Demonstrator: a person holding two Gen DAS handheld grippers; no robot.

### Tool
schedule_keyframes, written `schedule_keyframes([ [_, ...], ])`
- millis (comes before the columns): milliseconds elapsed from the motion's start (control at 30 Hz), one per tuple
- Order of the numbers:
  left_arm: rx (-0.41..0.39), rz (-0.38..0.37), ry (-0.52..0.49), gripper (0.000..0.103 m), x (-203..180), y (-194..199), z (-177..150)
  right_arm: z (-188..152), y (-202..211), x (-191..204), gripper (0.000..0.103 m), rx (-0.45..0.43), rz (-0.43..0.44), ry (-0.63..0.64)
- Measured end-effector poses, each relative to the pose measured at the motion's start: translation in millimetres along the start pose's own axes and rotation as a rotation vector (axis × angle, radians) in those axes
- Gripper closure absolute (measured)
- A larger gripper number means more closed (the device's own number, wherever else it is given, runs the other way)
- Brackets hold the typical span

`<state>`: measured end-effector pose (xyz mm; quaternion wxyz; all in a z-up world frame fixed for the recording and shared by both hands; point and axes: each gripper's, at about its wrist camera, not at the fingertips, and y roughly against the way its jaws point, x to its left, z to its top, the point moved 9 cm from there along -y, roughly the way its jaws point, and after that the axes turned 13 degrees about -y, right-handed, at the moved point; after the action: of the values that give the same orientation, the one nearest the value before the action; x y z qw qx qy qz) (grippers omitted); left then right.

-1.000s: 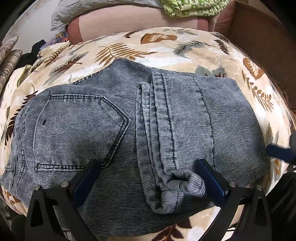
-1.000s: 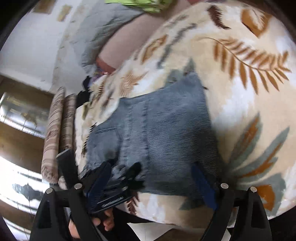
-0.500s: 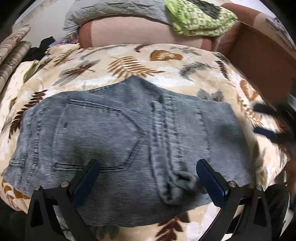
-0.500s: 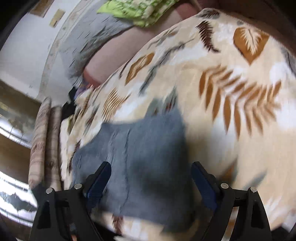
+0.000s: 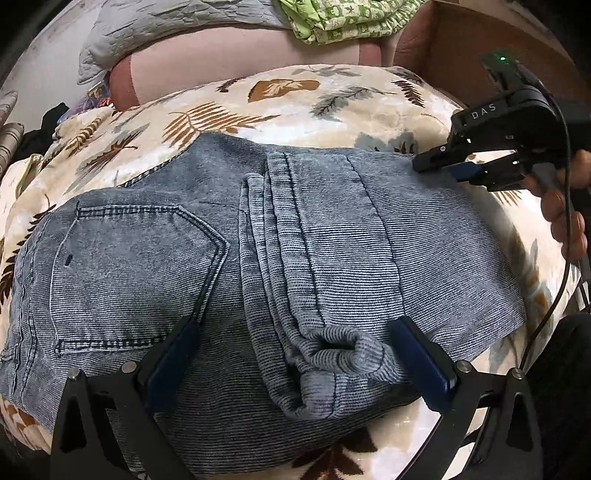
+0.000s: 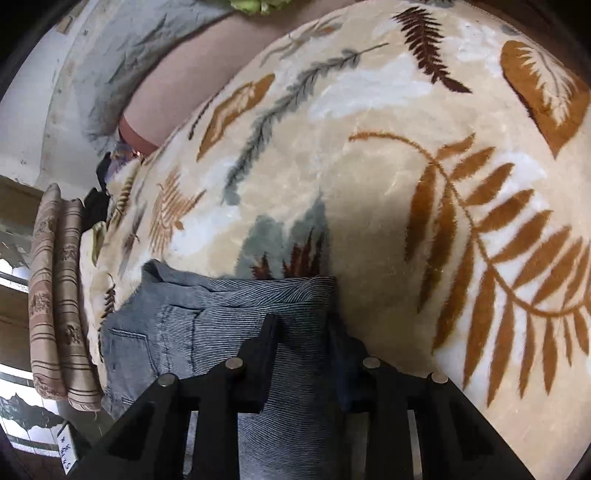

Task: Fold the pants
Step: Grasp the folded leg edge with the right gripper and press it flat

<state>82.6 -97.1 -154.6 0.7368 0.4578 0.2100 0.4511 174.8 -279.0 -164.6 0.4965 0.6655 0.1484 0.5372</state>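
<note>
The folded pants point(image 5: 229, 266) lie across the middle of the left wrist view on a leaf-print blanket point(image 5: 295, 96), back pocket point(image 5: 136, 273) at left, a bunched leg with its rolled hem point(image 5: 332, 354) running down the centre. The left gripper point(image 5: 295, 354) stands spread at the bottom of that frame, one pad on the cloth below the pocket, the other just right of the hem, gripping nothing. At the right edge the right gripper point(image 5: 447, 166) reaches in, held by a hand point(image 5: 565, 221), its tips at the pants' upper right corner. In the right wrist view the right gripper point(image 6: 306, 347) sits bottom centre with its jaws drawn close; they have just been closing, and the pants' edge point(image 6: 221, 314) lies between them, the cloth rising to a ridge there, so it looks pinched. A pink cushion point(image 5: 229, 62), a grey quilt point(image 5: 155, 26) and green cloth point(image 5: 343, 18) fill the top of the left view.
</note>
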Motion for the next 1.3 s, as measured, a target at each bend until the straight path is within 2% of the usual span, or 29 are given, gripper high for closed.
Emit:
schedule_keyframes([
  [33, -0.004, -0.001, 0.000, 0.000, -0.3, 0.3, -0.2, 1.5, 0.5, -0.7, 0.071, 0.012, 0.013, -0.003],
  [100, -0.004, -0.002, -0.002, 0.000, -0.4, -1.0, 0.8, 3.8, 1.7, -2.6, 0.060, 0.035, 0.070, -0.037],
  [167, -0.003, -0.003, -0.003, 0.000, 0.2, -0.9, 1.3, 5.5, 1.4, -5.3, 0.060, 0.050, 0.127, -0.081],
  [233, 0.000, -0.006, -0.003, 0.000, 0.6, -0.8, 1.4, 3.1, 1.0, -1.6, 0.071, 0.046, 0.105, -0.033],
  [267, 0.003, -0.010, -0.002, 0.000, 1.9, -1.4, 2.2, 1.2, 2.5, 1.3, 0.088, 0.039, 0.082, -0.003],
  [300, 0.006, -0.013, 0.000, 0.000, 2.1, -0.3, 3.4, -1.0, 6.5, 7.3, 0.092, 0.031, 0.083, 0.025],
  [367, -0.002, -0.019, 0.009, 0.000, 2.5, 4.2, 7.7, -2.2, 18.7, 20.3, 0.093, -0.011, 0.073, 0.085],
  [533, -0.123, -0.042, 0.021, 0.000, -4.5, 30.3, 38.3, 7.4, 52.4, 63.6, 0.093, -0.145, 0.069, 0.219],
  [600, -0.087, -0.046, 0.004, 0.000, -9.0, 18.5, 39.7, 14.8, 49.4, 65.8, 0.093, -0.199, -0.017, 0.278],
  [633, -0.005, -0.045, -0.013, 0.000, -12.2, -1.3, 32.3, 17.0, 39.4, 58.7, 0.093, -0.191, -0.062, 0.287],
  [667, 0.098, -0.046, -0.033, 0.000, -16.5, -24.5, 19.6, 17.3, 24.7, 45.3, 0.089, -0.155, -0.108, 0.274],
  [700, 0.034, -0.027, -0.033, 0.000, -15.9, -23.3, 23.2, 15.7, 8.6, 30.2, 0.087, -0.114, -0.137, 0.232],
  [733, 0.033, -0.021, -0.042, 0.000, -17.0, -21.7, 23.6, 12.9, 2.0, 16.3, 0.085, -0.094, -0.128, 0.186],
  [800, 0.042, -0.031, -0.030, 0.000, -16.7, -20.5, 22.6, 9.2, 13.5, 2.7, 0.078, -0.123, -0.071, 0.121],
  [867, 0.040, -0.036, -0.031, 0.000, -16.6, -22.8, 21.9, 1.2, 36.5, 0.0, 0.077, -0.170, -0.033, 0.093],
  [900, 0.039, -0.032, -0.032, 0.000, -16.7, -23.1, 22.1, -7.1, 54.3, 3.2, 0.074, -0.200, 0.017, 0.077],
  [967, 0.043, -0.035, -0.024, 0.000, -14.5, -23.1, 21.8, -31.3, 76.8, 15.7, 0.069, -0.175, 0.149, 0.059],
  [1033, 0.043, -0.056, -0.002, 0.000, -11.7, -16.6, 20.3, -55.8, 83.7, 18.3, 0.049, -0.123, 0.277, 0.002],
  [1067, 0.035, -0.071, 0.021, 0.000, -7.7, -9.9, 19.7, -64.1, 79.9, 15.2, 0.036, -0.099, 0.293, -0.015],
  [1100, 0.010, -0.087, 0.053, 0.000, -2.6, -1.0, 19.3, -80.2, 63.8, 2.9, 0.036, -0.039, 0.269, -0.031],
  [1133, -0.016, -0.097, 0.078, 0.000, 0.6, 8.2, 18.8, -91.4, 45.5, -12.6, 0.038, 0.004, 0.205, -0.039],
  [1167, -0.026, -0.094, 0.095, 0.000, 6.8, 16.6, 15.7, -97.3, 34.1, -24.3, 0.055, 0.031, 0.169, -0.047],
  [1200, -0.039, -0.079, 0.111, 0.000, 14.8, 23.8, 12.5, -97.7, 37.0, -33.2, 0.061, -0.015, 0.172, -0.037],
  [1267, -0.071, -0.046, 0.160, 0.000, 38.1, 39.3, 4.2, -95.7, 49.6, -34.5, 0.059, -0.016, 0.171, -0.070],
  [1300, -0.082, -0.038, 0.193, 0.000, 50.1, 45.3, 0.1, -93.5, 57.3, -32.7, 0.054, -0.040, 0.156, -0.062],
])
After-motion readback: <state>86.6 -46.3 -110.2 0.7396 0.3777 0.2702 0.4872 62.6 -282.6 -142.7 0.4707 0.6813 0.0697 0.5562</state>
